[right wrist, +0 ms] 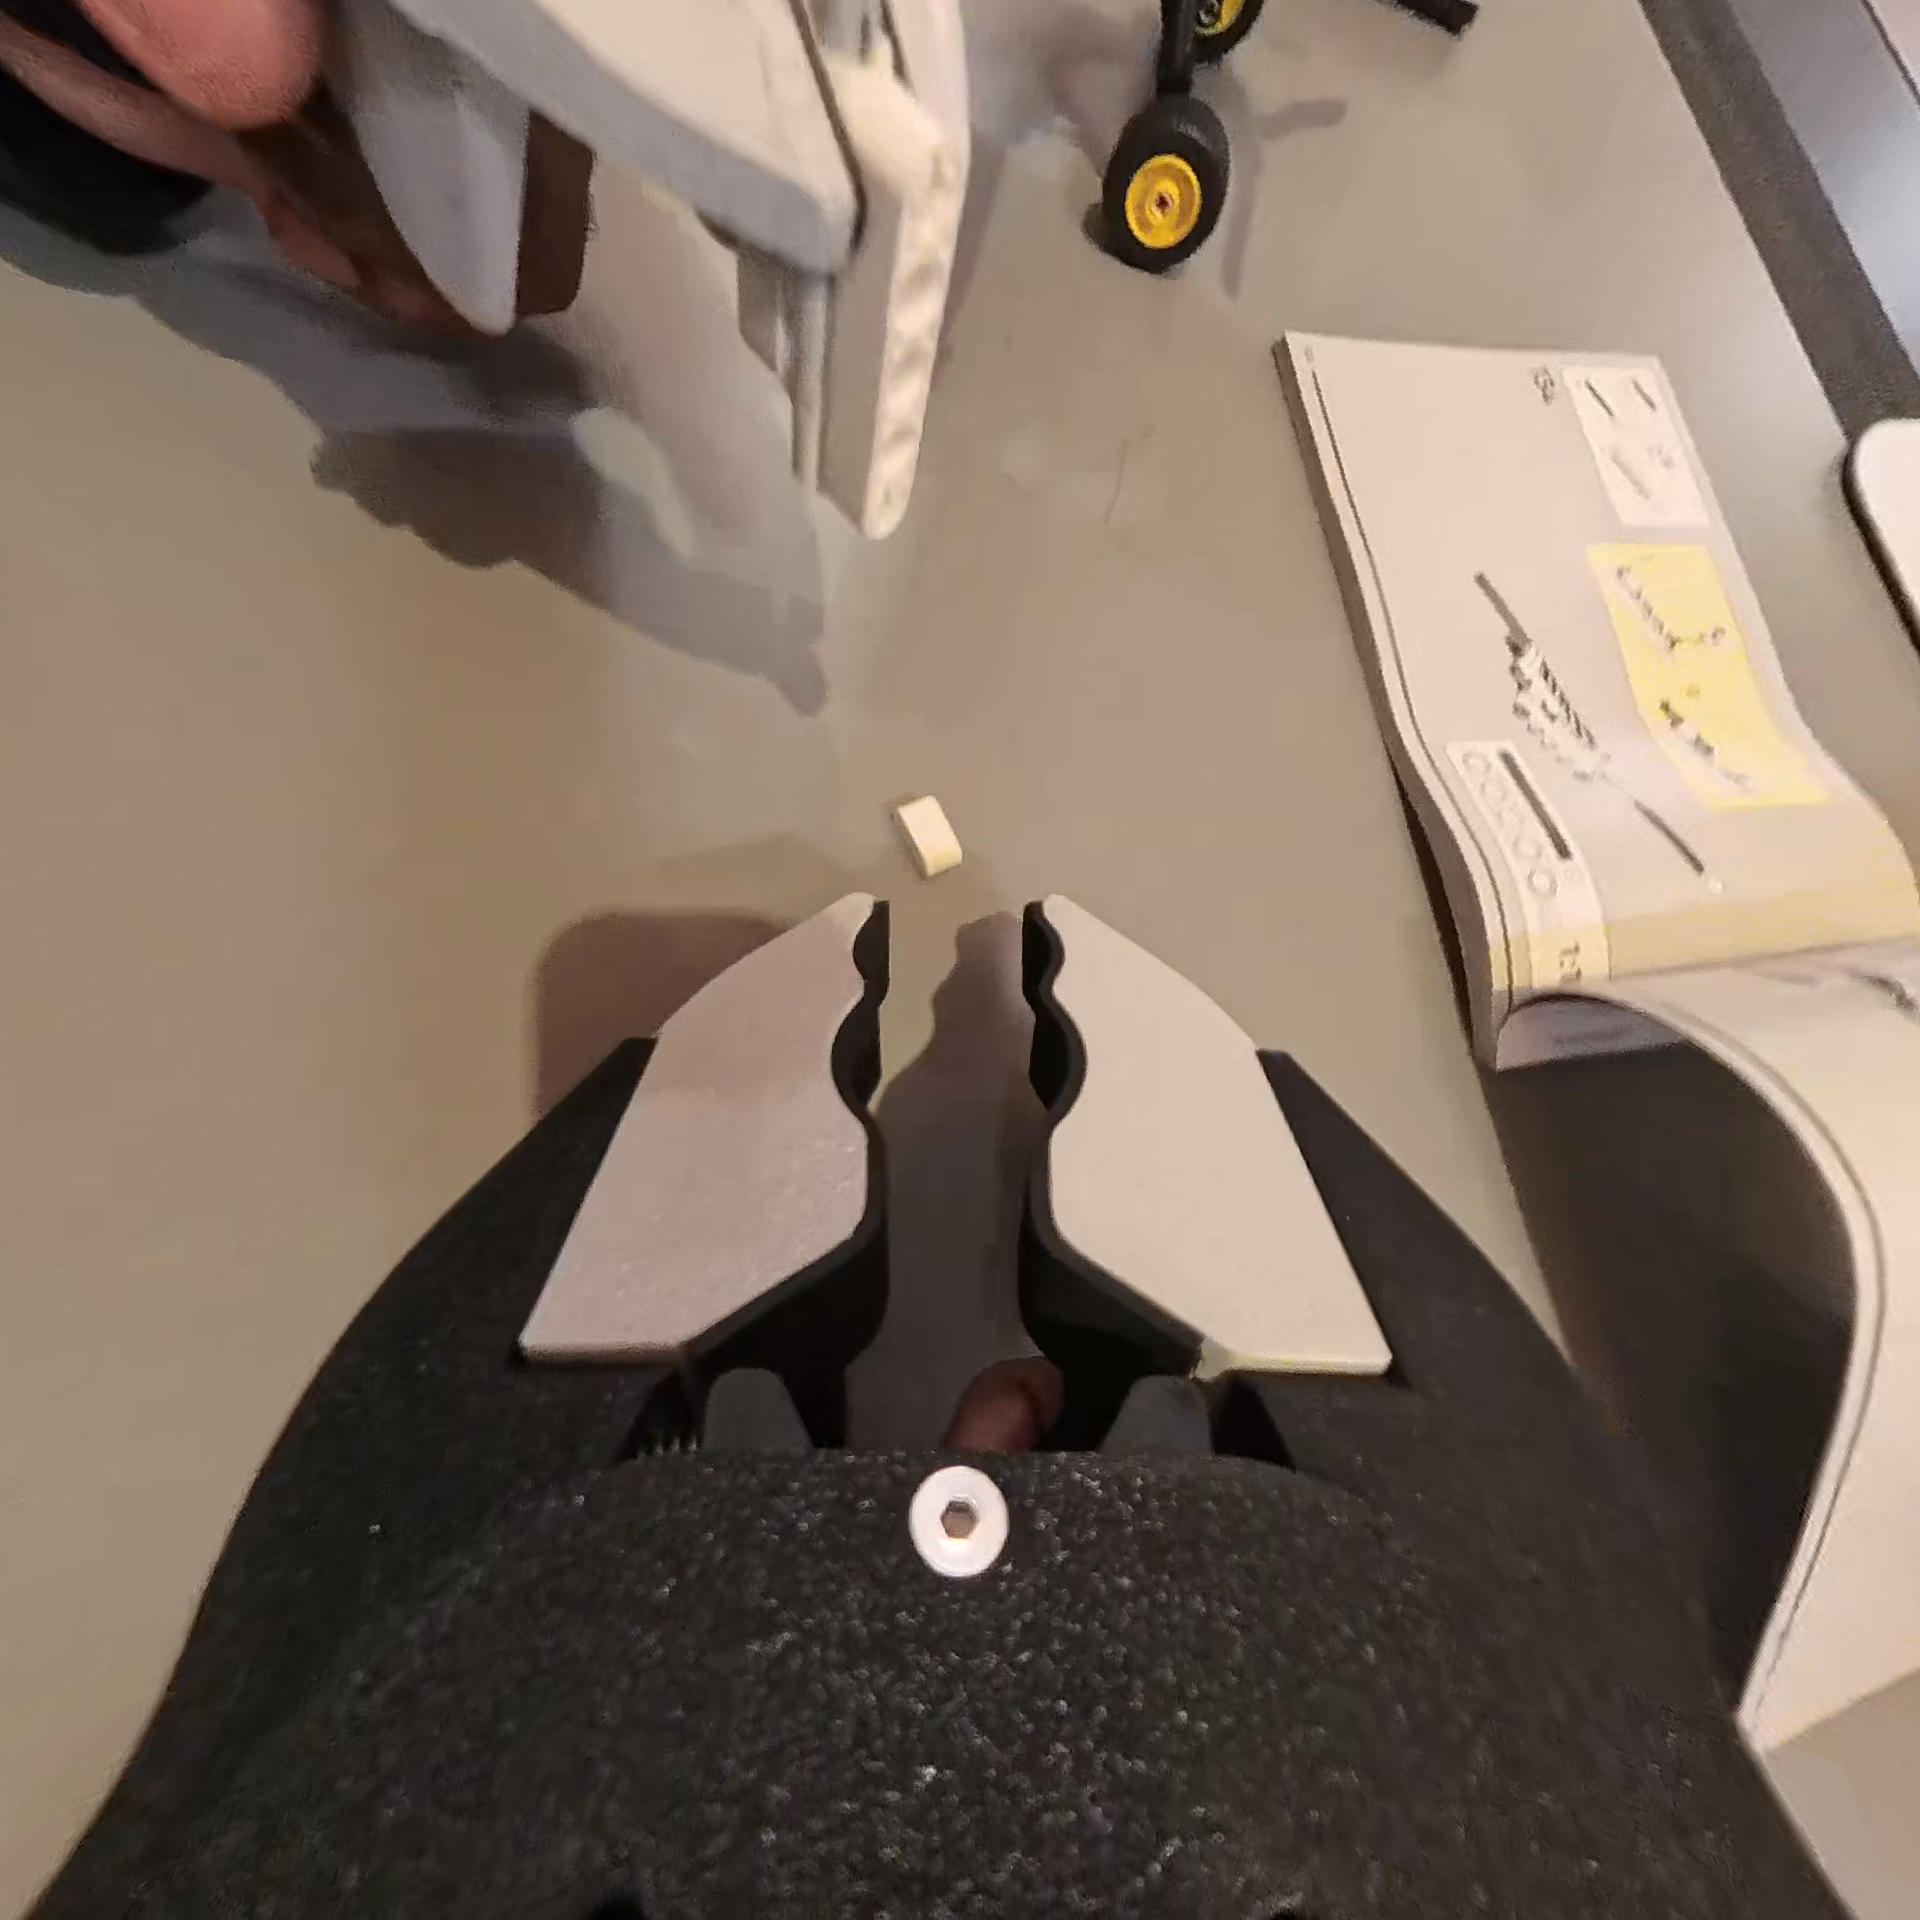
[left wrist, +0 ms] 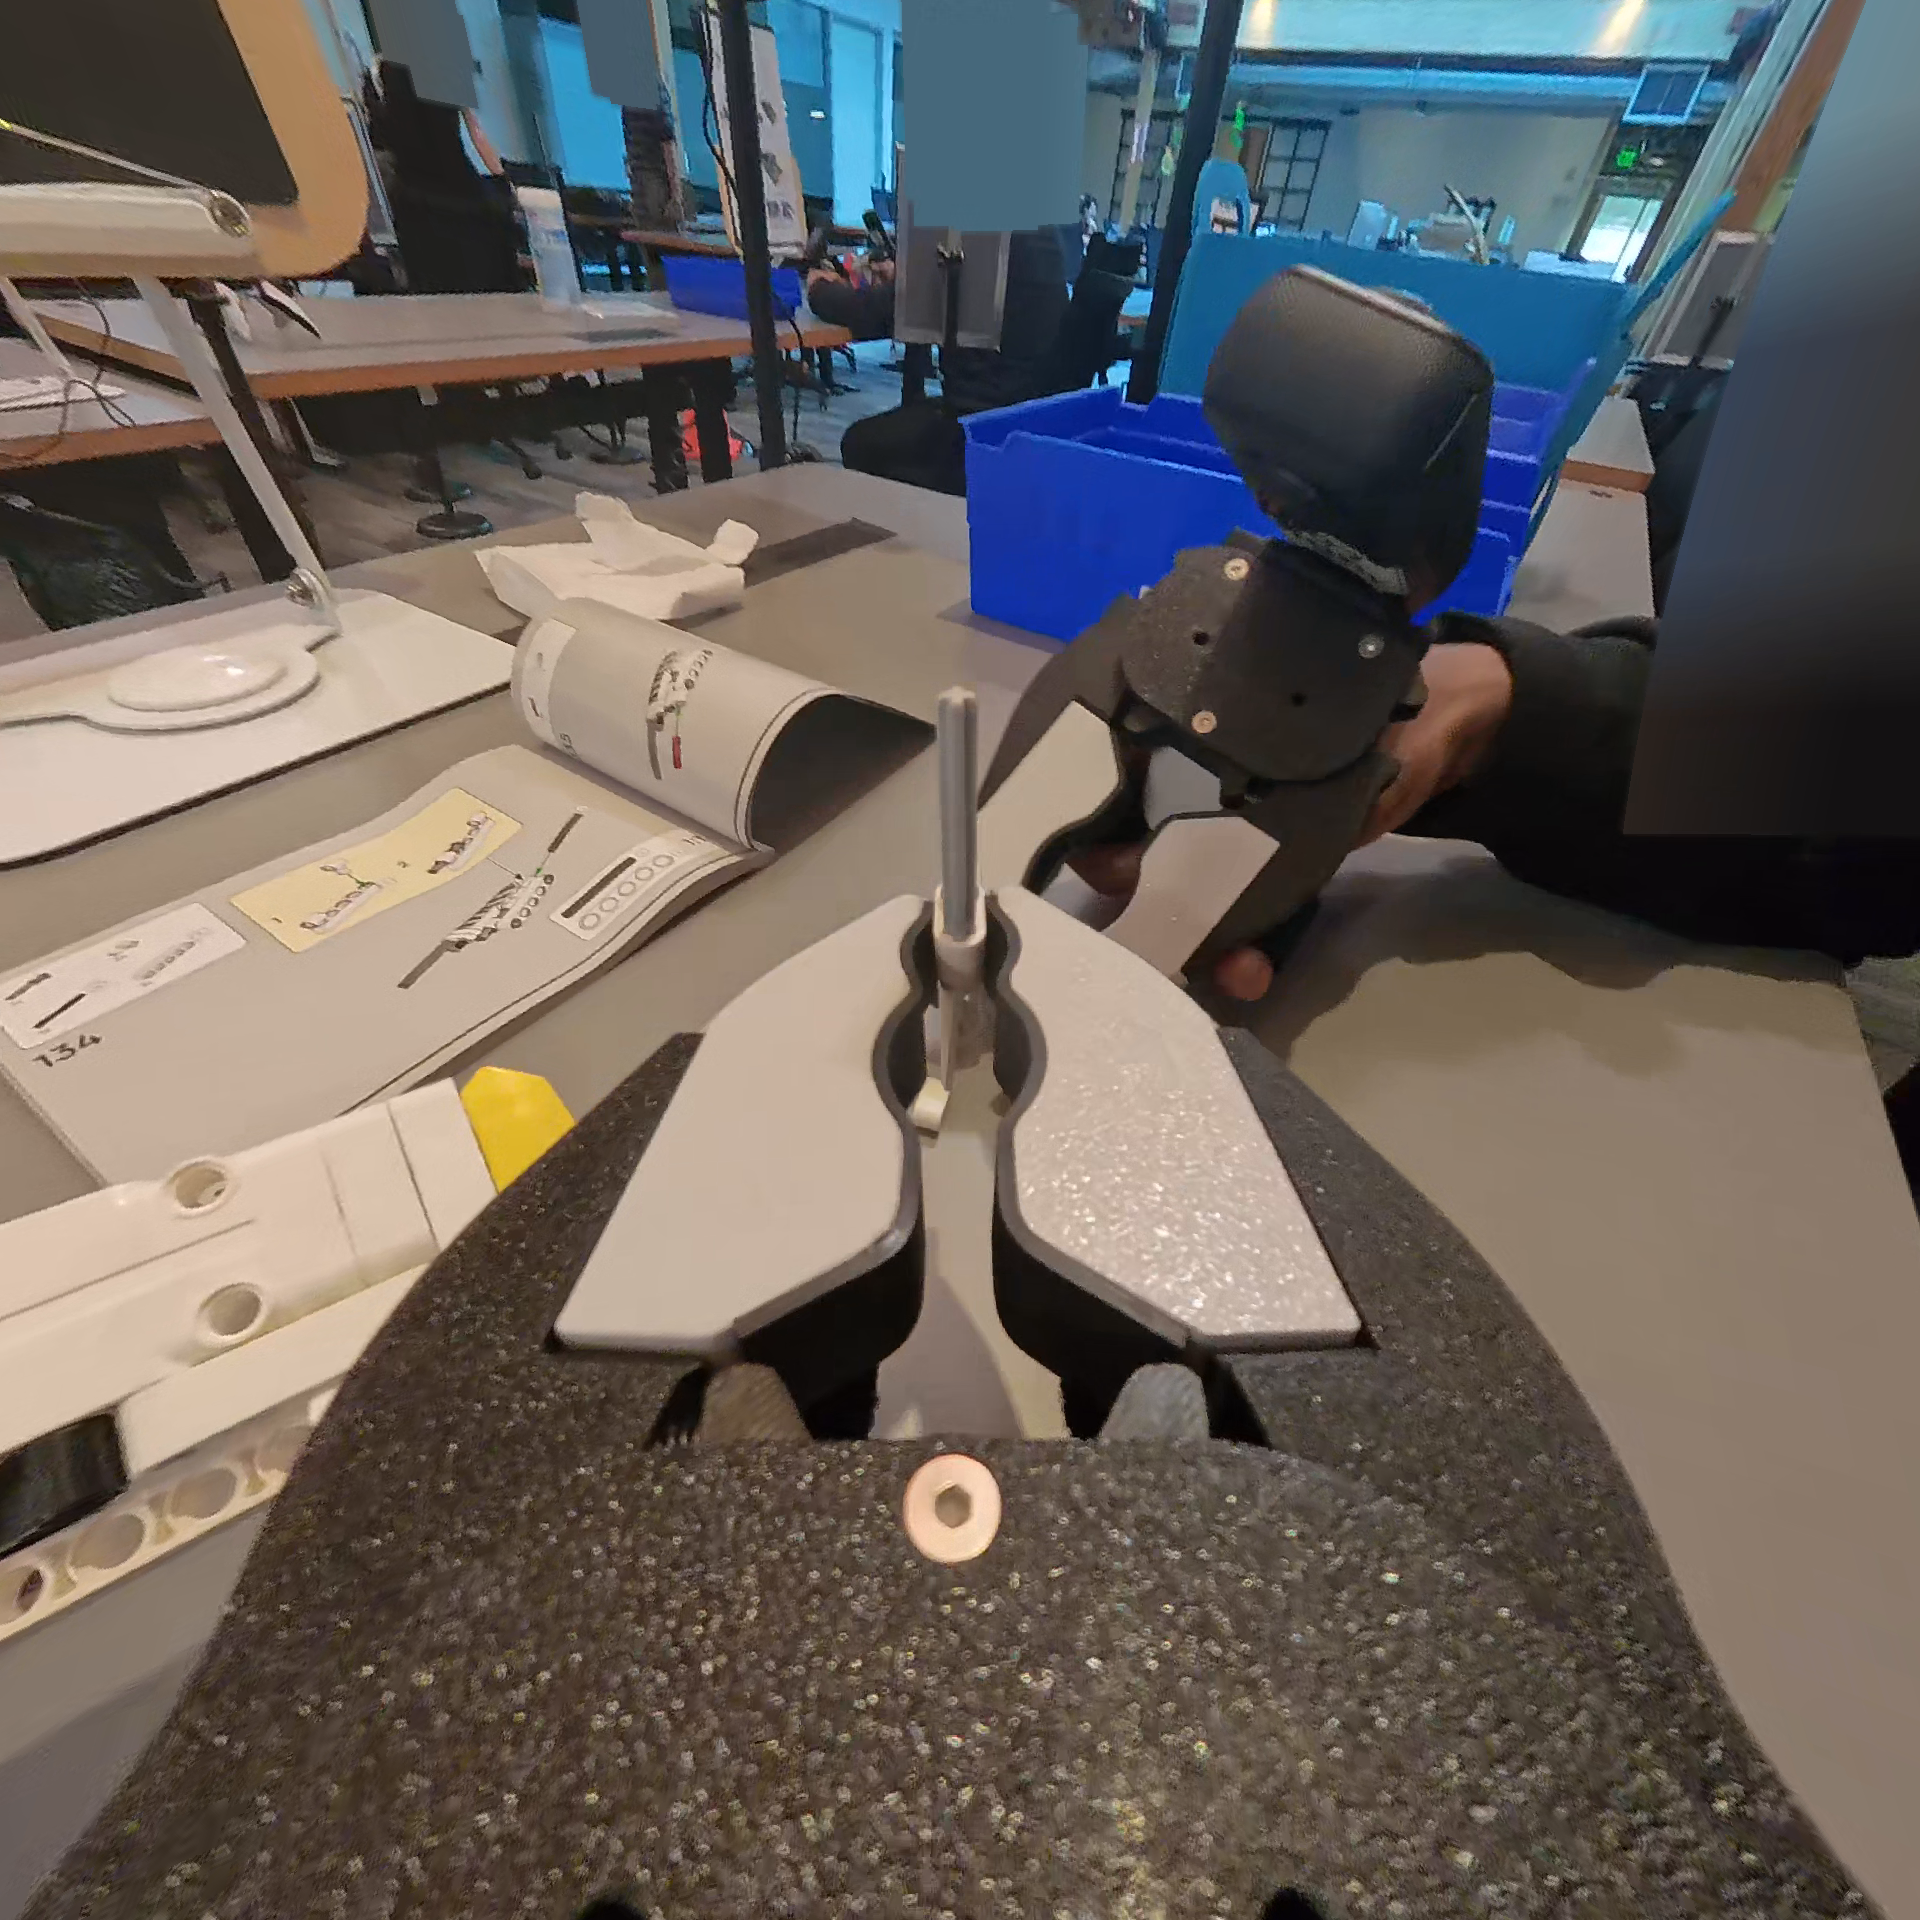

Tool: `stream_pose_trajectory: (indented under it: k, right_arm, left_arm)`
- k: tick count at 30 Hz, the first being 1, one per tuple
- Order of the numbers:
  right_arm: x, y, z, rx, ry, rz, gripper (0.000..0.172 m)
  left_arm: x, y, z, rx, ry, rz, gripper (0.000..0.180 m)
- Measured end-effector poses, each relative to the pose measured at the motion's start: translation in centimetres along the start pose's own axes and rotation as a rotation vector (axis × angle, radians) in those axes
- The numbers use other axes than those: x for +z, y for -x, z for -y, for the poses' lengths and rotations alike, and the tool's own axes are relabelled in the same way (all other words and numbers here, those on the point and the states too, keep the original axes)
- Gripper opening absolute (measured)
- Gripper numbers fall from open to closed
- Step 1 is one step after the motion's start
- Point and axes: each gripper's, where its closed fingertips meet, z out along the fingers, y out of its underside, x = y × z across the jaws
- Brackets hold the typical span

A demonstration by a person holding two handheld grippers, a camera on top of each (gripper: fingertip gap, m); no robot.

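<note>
A grey cross-section axle (left wrist: 957, 800) with a white beam (left wrist: 948, 1023) fitted on it is being pinched between the pads of the left gripper (left wrist: 957, 935), the axle standing upright above the fingertips and the beam hanging below them. In the right wrist view the same white beam (right wrist: 914, 312) is seen blurred, reaching past the left gripper's fingers toward the grey table (right wrist: 312, 831).

The right gripper (right wrist: 956, 914) is being held low over the table with its jaws spread and nothing between them — a small cream-white brick (right wrist: 928, 837) is lying on the table just beyond its fingertips, apart from both pads.

Taking that brick as the landmark: an open instruction booklet (right wrist: 1558, 675) is lying to its right, one page curling up; a black wheel with a yellow hub (right wrist: 1164, 197) is standing far beyond it.

In the left wrist view, a white model section (left wrist: 208, 1247) with a yellow piece (left wrist: 516, 1117) is lying left of the left gripper, crumpled white tissue (left wrist: 623, 566) and a blue bin (left wrist: 1091, 499) are lying beyond the booklet, and the right gripper is being gripped by a hand (left wrist: 1455, 727) to the right of the axle.
</note>
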Motion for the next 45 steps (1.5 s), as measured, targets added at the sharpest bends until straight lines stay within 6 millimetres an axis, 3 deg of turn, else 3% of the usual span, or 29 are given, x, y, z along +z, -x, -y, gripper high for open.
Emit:
stream_pose_trajectory:
  k: [6,10,18,24,32,40,45]
  right_arm:
    - [1.4,-0.1,1.2,-0.088,-0.002,0.062,0.020]
    - [2.1,-0.1,0.2,-0.066,0.060,0.087,0.000]
    - [1.3,-0.9,-0.9,0.048,0.068,0.095,0.000]
    - [2.0,-2.2,0.4,0.047,0.055,0.011,0.015]
    - [4.5,-3.2,2.2,0.067,0.049,-0.038,0.030]
    - [3.1,-3.0,2.2,0.040,-0.047,-0.123,0.029]
    - [3.5,-3.1,1.7,0.100,-0.007,-0.067,0.029]
  left_arm:
    - [0.1,-0.3,-0.6,0.001,0.052,-0.029,0.008]
    - [0.2,-0.6,-1.1,-0.031,0.097,-0.052,0.008]
    - [0.4,-1.1,-2.4,-0.037,0.187,-0.063,0.008]
    - [0.2,-0.9,-3.4,-0.063,0.201,-0.063,0.008]
    - [0.0,-0.1,-3.6,-0.052,0.189,-0.035,0.008]
    - [-0.3,-0.2,-3.9,-0.041,0.179,-0.061,0.008]
    - [-0.3,-0.3,-3.9,-0.050,0.178,-0.075,0.008]
